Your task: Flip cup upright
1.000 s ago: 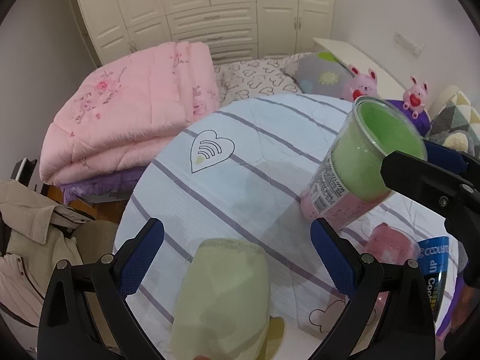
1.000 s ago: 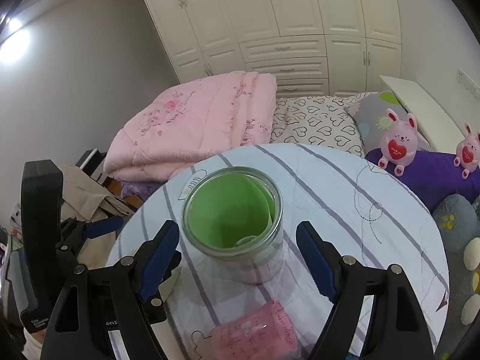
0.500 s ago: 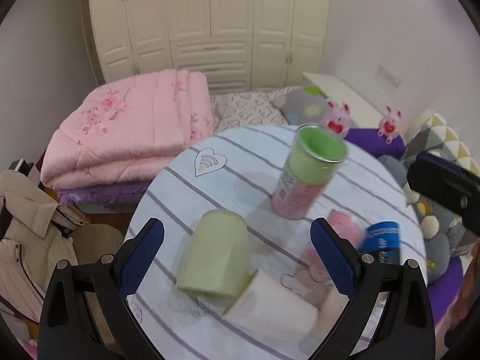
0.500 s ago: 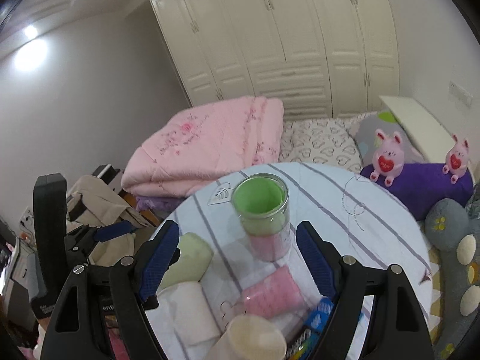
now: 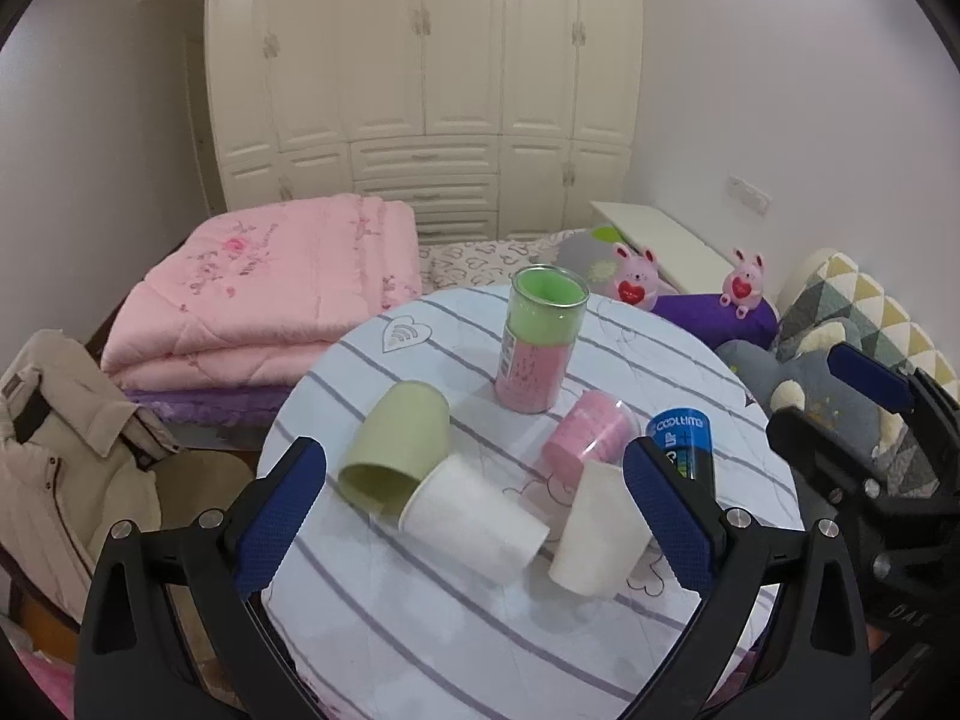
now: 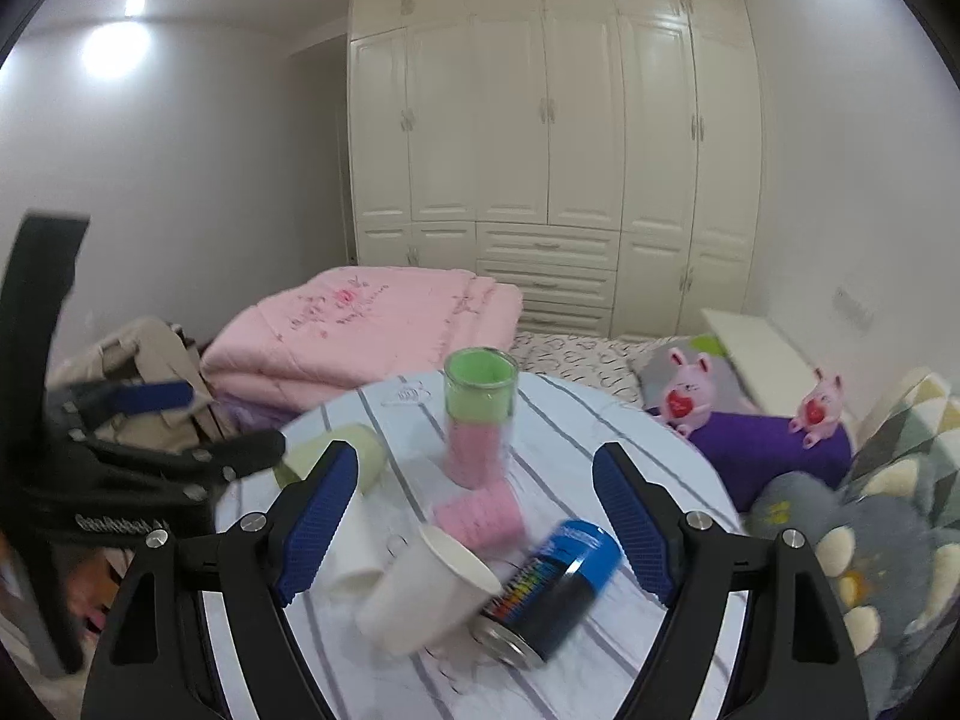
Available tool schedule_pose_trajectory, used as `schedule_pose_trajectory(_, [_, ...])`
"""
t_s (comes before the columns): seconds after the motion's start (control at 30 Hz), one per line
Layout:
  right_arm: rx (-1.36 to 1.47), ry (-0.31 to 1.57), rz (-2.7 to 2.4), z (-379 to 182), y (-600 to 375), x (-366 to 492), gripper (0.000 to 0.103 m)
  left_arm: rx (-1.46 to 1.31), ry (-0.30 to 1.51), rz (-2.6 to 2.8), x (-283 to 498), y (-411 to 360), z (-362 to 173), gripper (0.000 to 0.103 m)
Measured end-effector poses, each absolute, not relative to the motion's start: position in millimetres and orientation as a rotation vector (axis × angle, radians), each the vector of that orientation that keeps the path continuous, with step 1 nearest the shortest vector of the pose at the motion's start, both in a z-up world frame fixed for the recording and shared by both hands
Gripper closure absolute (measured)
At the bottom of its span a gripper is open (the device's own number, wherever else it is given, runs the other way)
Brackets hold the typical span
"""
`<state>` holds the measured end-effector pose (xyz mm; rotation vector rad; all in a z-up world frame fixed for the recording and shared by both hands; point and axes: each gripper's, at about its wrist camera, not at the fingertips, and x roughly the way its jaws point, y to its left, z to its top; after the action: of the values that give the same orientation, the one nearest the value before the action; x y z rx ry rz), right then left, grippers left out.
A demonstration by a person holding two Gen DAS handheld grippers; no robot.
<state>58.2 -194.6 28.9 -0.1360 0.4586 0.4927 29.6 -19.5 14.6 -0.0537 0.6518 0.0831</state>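
A clear cup with green and pink lining (image 5: pixel 543 339) stands upright on the round striped table (image 5: pixel 690 372); it also shows in the right wrist view (image 6: pixel 480 414). Lying on their sides are a green cup (image 5: pixel 396 447), two white paper cups (image 5: pixel 474 519) (image 5: pixel 600 531), a pink cup (image 5: pixel 591 429) and a blue can (image 5: pixel 684 441). My left gripper (image 5: pixel 474 516) is open and empty above the near cups. My right gripper (image 6: pixel 474 525) is open and empty, held back above the table's near side.
A folded pink quilt (image 5: pixel 270 288) lies on the bed behind the table. Plush toys (image 5: pixel 636 279) and cushions (image 5: pixel 852 312) sit to the right. A beige jacket (image 5: pixel 60 420) hangs at left. White wardrobes (image 5: pixel 420 90) fill the back wall.
Both grippers have pulled back and up from the table. The clear green and pink cup, tilted between the right gripper's fingers a second ago, now stands upright and free.
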Motion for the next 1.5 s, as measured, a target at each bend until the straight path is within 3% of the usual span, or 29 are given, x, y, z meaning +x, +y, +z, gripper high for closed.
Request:
schedule_pose_trajectory(0.47, [-0.068, 0.471, 0.542, 1.2, -227.8, 40.4, 0.021, 0.050, 0.613, 0.151, 1.8, -56.9, 9.6, 0.000])
schedule_pose_trajectory(1.5, [0.021, 0.442, 0.496, 2.2, -256.6, 33.2, 0.021, -0.004, 0.606, 0.110, -1.2, -69.3, 6.0, 0.000])
